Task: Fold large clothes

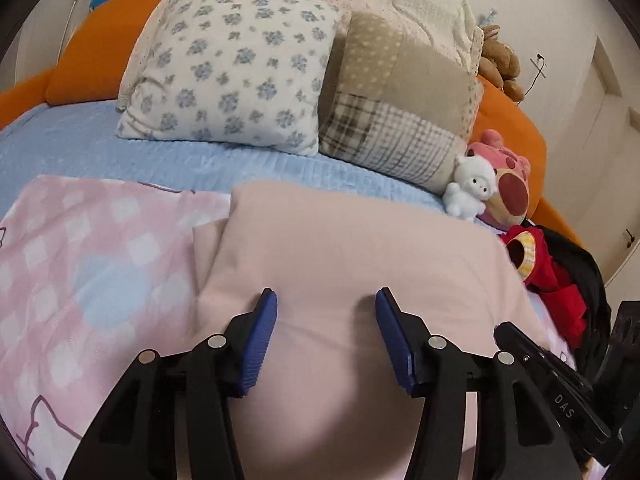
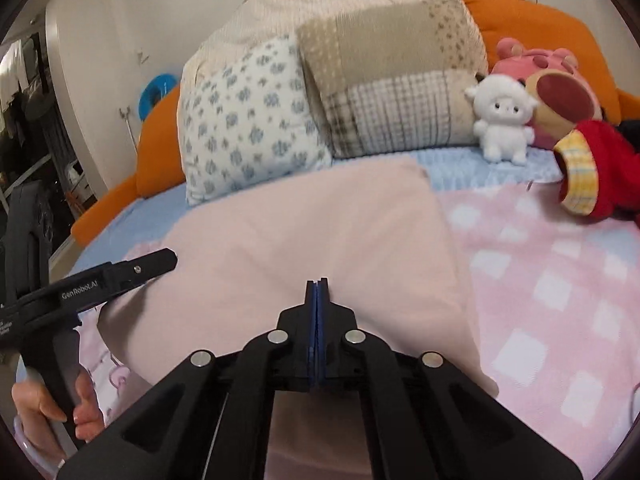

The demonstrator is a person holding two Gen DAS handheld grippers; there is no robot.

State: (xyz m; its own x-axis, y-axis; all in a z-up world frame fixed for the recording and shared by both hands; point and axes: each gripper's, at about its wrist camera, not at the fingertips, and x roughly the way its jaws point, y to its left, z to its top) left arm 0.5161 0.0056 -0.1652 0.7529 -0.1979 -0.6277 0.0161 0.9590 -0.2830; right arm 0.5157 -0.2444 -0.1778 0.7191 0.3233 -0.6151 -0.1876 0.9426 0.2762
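Observation:
A pale pink garment (image 1: 340,248) lies folded on a pink checked blanket (image 1: 100,264) on the bed. My left gripper (image 1: 327,295) hangs open just over the garment's near part, its blue pads apart and nothing pinched between them. My right gripper (image 2: 318,283) is shut, pads pressed together with no cloth showing between them, low over the same garment (image 2: 320,224). The left gripper's black finger (image 2: 152,262) pokes in from the left of the right wrist view, with a hand (image 2: 40,404) on its handle. The right gripper's finger (image 1: 520,344) shows at the lower right of the left wrist view.
Beyond the garment stand a floral pillow (image 1: 232,72) and a patchwork pillow (image 1: 400,112) on a light blue sheet (image 1: 80,148). A white plush (image 1: 470,192), a pink plush (image 1: 508,184) and red and black clothes (image 1: 560,288) lie at the right. An orange headboard (image 1: 104,48) rings the bed.

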